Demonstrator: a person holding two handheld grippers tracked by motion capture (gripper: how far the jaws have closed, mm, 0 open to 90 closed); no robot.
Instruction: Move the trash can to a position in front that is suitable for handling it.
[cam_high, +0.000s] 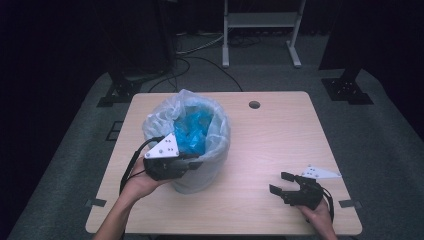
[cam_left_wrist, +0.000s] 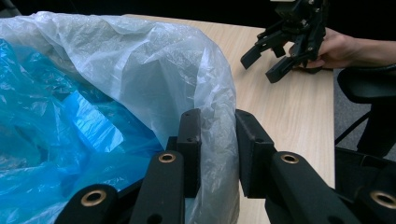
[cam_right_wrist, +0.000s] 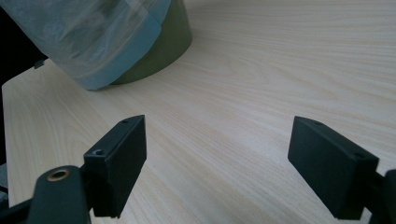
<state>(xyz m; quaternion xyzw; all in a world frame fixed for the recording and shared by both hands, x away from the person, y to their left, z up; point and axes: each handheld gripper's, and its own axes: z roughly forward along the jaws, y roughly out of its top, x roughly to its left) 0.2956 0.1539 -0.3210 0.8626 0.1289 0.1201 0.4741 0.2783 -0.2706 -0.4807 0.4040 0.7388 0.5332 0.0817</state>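
Note:
An olive bin stands on the left half of the table, lined with a blue bag and a clear plastic bag draped over its rim. My left gripper sits at the bin's near rim, one jaw inside and one outside. It is shut on the clear bag's edge. My right gripper rests low at the table's near right, jaws wide open with bare wood between them. It also appears in the left gripper view.
The wooden table has a small round hole near its far edge. Beyond it stand a white frame and black stand bases on the grey floor. A dark chair is beside the table.

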